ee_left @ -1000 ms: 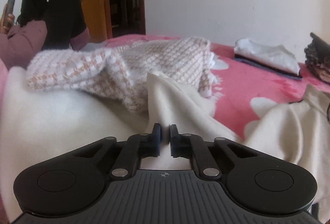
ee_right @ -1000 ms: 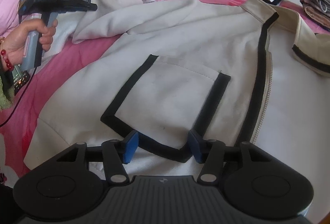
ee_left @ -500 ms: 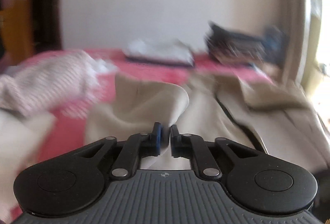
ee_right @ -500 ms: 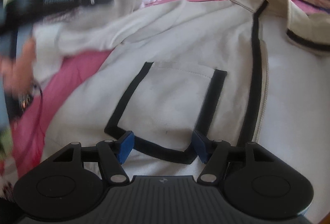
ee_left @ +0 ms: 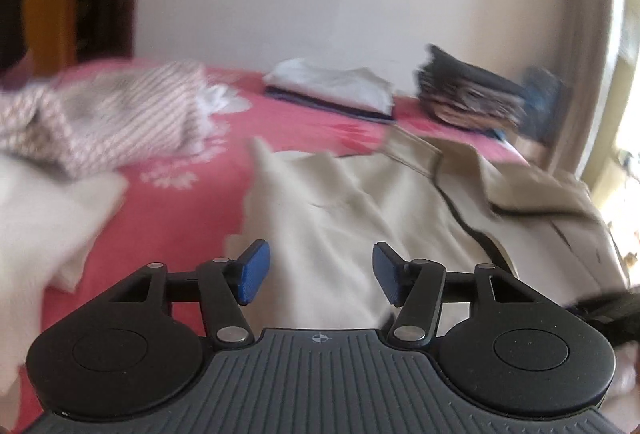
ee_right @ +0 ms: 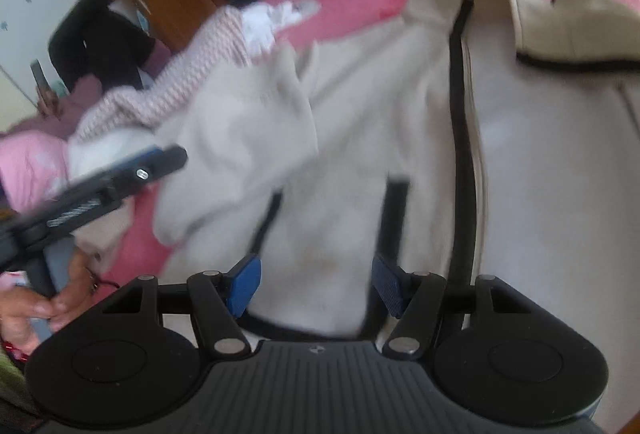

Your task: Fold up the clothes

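Observation:
A cream jacket (ee_left: 360,218) with black trim lies spread on the pink bed. My left gripper (ee_left: 320,270) hovers over its left side. Its jaws are opening, and the blue pads (ee_left: 252,270) touch no cloth. In the right wrist view the jacket (ee_right: 540,174) fills the middle, and its sleeve (ee_right: 240,138) lies folded in over the front beside the black-edged pocket (ee_right: 332,218). The left gripper (ee_right: 168,162) shows there at the left, just off the sleeve. My right gripper (ee_right: 316,286) stands open above the pocket's lower edge, holding nothing.
A pink-and-white checked garment (ee_left: 100,122) is heaped at the back left of the bedspread (ee_left: 180,202). A folded white pile (ee_left: 332,86) and a dark folded stack (ee_left: 468,94) sit by the wall. A person (ee_right: 100,46) sits at the far left.
The left gripper, shut on the sleeve, swung right over the jacket, then let go and opened. The right gripper stayed open, rolled and rose a little over the pocket.

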A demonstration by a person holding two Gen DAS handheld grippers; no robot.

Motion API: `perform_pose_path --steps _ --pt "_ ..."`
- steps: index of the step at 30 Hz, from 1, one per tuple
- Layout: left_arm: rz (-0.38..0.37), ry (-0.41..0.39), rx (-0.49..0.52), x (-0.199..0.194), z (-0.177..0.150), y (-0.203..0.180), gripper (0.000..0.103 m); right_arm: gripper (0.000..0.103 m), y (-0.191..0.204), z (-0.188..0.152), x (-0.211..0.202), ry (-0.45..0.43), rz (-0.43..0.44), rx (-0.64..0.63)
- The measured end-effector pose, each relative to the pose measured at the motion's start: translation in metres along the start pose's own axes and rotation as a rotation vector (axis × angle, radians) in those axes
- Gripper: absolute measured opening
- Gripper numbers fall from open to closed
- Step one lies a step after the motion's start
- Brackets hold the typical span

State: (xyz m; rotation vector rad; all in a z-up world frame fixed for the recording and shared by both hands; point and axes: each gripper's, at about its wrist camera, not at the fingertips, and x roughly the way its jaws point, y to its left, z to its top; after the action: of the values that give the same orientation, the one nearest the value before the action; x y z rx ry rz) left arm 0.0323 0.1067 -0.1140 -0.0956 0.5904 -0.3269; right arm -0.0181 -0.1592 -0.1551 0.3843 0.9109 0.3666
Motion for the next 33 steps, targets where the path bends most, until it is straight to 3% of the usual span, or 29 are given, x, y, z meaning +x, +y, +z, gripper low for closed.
perform_pose_path --steps 5,9,10,12,13,15,16,19,25,30,33 --pt "-0.030 0.067 -0.095 0.047 0.031 0.031 0.067 0.065 0.000 0.009 -0.001 -0.017 0.035 0.051" --pt "-0.031 0.133 -0.202 0.084 0.047 0.056 0.066 0.065 -0.003 -0.002 0.009 0.020 0.042 0.083" --pt "-0.029 0.141 -0.230 0.089 0.047 0.061 0.063 0.065 -0.001 -0.005 0.011 0.029 0.042 0.087" --pt "-0.029 0.134 -0.266 0.093 0.047 0.065 0.037 0.065 -0.002 -0.012 0.012 0.040 0.041 0.100" --pt "-0.032 0.119 -0.271 0.092 0.046 0.064 0.032 0.065 -0.003 -0.013 0.013 0.042 0.039 0.108" --pt "-0.047 0.064 -0.243 0.079 0.045 0.055 0.015 0.065 -0.006 -0.014 0.012 0.041 0.037 0.127" --pt "-0.061 0.036 -0.231 0.071 0.044 0.049 0.012 0.065 -0.008 -0.015 0.012 0.039 0.035 0.138" --pt "-0.136 -0.025 -0.195 0.048 0.042 0.030 0.010 0.065 -0.014 -0.013 0.006 0.018 0.038 0.178" --pt "-0.324 -0.081 -0.002 -0.006 0.017 -0.032 0.010 0.065 -0.032 -0.013 -0.015 -0.063 0.068 0.311" --pt "-0.385 -0.017 0.116 -0.025 -0.034 -0.071 0.010 0.066 -0.069 -0.038 -0.050 -0.194 0.162 0.593" --pt "-0.374 0.032 0.186 -0.022 -0.059 -0.082 0.010 0.070 -0.085 -0.062 -0.066 -0.281 0.289 0.759"
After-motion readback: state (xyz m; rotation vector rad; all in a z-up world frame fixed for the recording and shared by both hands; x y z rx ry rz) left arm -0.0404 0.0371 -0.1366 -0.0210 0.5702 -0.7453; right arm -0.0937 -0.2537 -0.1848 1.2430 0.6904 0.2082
